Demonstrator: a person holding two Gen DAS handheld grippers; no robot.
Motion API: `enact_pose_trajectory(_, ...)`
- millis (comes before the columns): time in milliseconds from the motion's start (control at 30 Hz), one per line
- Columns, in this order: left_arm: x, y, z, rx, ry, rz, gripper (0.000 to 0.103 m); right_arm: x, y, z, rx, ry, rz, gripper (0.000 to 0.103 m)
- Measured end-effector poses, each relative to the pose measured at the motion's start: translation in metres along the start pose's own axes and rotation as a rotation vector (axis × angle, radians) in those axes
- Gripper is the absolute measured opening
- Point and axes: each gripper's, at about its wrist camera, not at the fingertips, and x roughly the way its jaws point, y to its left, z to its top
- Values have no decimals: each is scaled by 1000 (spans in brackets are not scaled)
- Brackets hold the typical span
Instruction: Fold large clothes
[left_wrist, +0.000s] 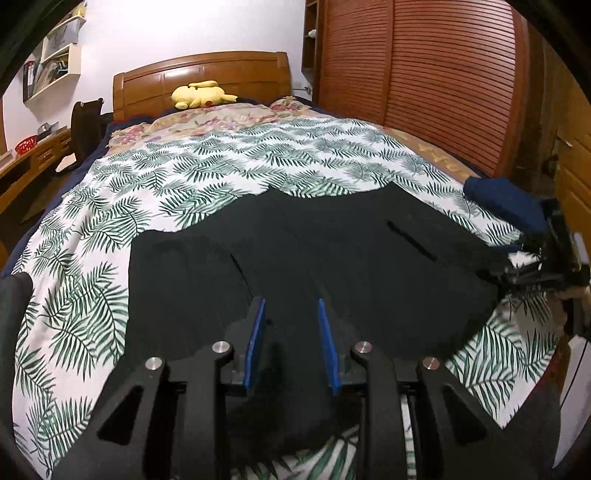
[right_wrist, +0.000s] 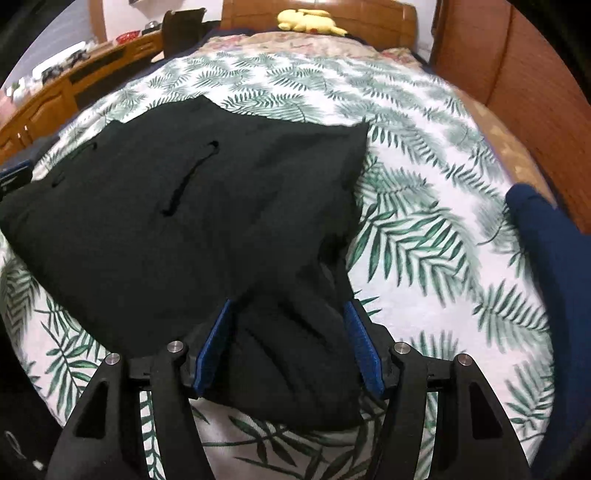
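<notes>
A large black garment lies spread over the near half of a bed, with a drawstring showing on top. In the left wrist view my left gripper is at its near hem. Its blue pads stand a little apart with dark cloth between them, and creases run up to the fingertips. In the right wrist view my right gripper holds a thick bunch of the same garment at its right corner. The cloth fills the wide gap from pad to pad and rises in a ridge. The right gripper also shows at the garment's right edge.
A white sheet with green leaves covers the bed. A yellow plush toy rests by the wooden headboard. A slatted wardrobe stands on the right and a wooden desk on the left. A navy sleeve is at right.
</notes>
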Motion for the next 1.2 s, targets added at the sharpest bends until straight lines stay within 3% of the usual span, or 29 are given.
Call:
enact_pose_trajectory(133, -4, -6, -6, 5, 3, -3, 27, -25, 7, 9, -24, -72, -51, 63)
enact_pose_trajectory(333, 2, -11, -15, 0, 39, -2, 27, -44, 25, 23, -10, -152, 20, 65)
enact_pose_trajectory(467, 11, -15, -26, -2, 78, 10, 27, -39, 43, 25, -49, -177, 15, 64)
enact_pose_trajectory(767, 20, -17, -34, -20, 119, 16, 27, -66, 21, 27, -37, -262, -72, 65)
enact_pose_trajectory(933, 22, -17, -36, -20, 124, 16, 27, -74, 28, 27, -63, -258, 23, 65)
enact_pose_trajectory(1200, 21, -19, -36, 3, 107, 27, 27, -16, 73, 25, -156, -143, 148, 64)
